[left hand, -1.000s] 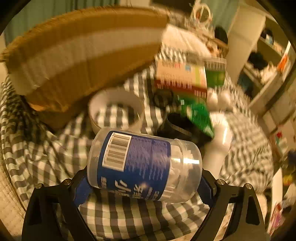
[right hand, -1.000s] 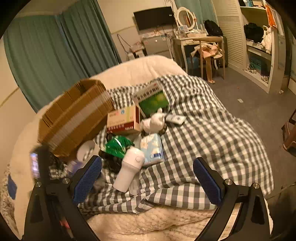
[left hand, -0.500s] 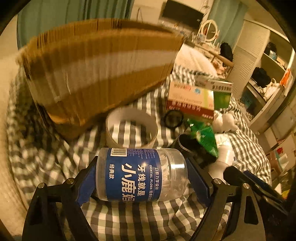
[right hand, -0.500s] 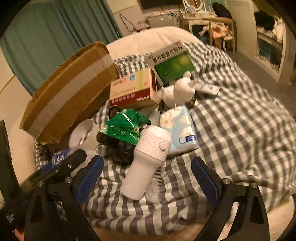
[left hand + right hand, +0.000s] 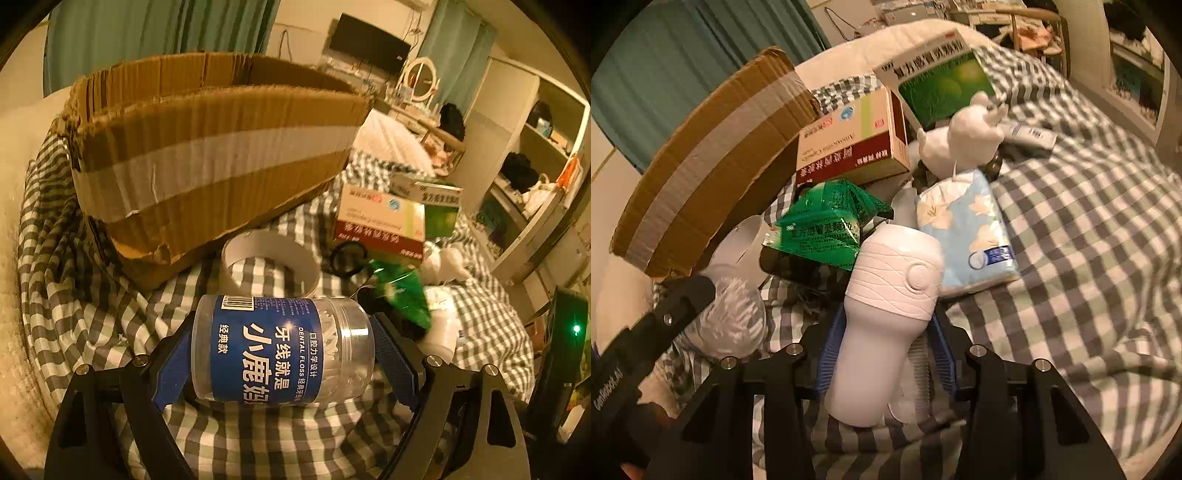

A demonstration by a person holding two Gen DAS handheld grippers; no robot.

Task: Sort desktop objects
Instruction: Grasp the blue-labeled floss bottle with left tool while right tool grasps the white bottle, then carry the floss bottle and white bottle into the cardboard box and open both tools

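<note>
**Two grabbers, two plastic things, one box waiting**

Closest in, the left gripper (image 5: 280, 354) has its jaws closed on a clear jar (image 5: 280, 350) with a blue label. It grips the jar end to end, lying sideways above the checked blanket (image 5: 85, 295). The jar looks light, hard and smooth, so it could slip or spin. Holding it around the middle may be safer.

The right gripper (image 5: 886, 354) has its jaws pulled in close on each side of a white bottle (image 5: 886, 317) lying on the bed. They seem to pinch its thin lower part. I think it is light and stiff, and the wide ribbed top should stop it sliding out.

A little farther lie a green packet (image 5: 823, 225), a roll of tape (image 5: 269, 258) and a blue tissue pack (image 5: 964, 229). Behind them are medicine boxes (image 5: 853, 144) and a white toy (image 5: 964, 136). Farthest is the big cardboard box (image 5: 207, 147), open on top.
</note>
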